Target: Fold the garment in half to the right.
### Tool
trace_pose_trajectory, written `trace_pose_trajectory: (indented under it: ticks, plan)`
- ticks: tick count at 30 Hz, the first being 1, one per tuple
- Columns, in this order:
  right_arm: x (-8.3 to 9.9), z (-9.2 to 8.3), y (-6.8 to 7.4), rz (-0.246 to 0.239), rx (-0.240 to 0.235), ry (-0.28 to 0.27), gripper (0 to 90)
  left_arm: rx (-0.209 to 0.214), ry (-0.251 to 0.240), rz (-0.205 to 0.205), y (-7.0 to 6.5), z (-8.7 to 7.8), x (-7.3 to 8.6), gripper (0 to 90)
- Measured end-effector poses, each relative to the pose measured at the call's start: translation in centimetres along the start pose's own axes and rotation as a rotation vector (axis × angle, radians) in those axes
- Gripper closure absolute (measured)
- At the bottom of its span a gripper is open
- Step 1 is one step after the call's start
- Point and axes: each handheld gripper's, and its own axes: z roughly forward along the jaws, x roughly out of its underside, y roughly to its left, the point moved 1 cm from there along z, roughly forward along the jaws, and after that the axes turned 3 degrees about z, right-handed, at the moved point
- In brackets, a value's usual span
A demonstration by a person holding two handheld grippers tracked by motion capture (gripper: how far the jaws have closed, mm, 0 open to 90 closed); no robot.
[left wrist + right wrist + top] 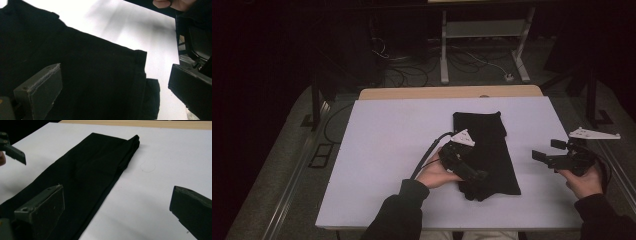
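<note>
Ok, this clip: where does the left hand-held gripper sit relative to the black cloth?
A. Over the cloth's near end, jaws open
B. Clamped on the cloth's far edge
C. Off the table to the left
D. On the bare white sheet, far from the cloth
A: in the high view the left hand-held gripper is over the near end of the cloth, and its own view shows the jaws spread apart above the fabric.
</note>
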Motion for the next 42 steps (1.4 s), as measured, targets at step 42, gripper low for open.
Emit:
trace_pose_trajectory:
  ticks: [42]
  plan:
    - [3.4, -1.9, 0.4, -0.014, -0.007, -0.006, 0.0, -0.219, -0.137, -0.095, 2.5, -10.5, 6.5, 0.0]
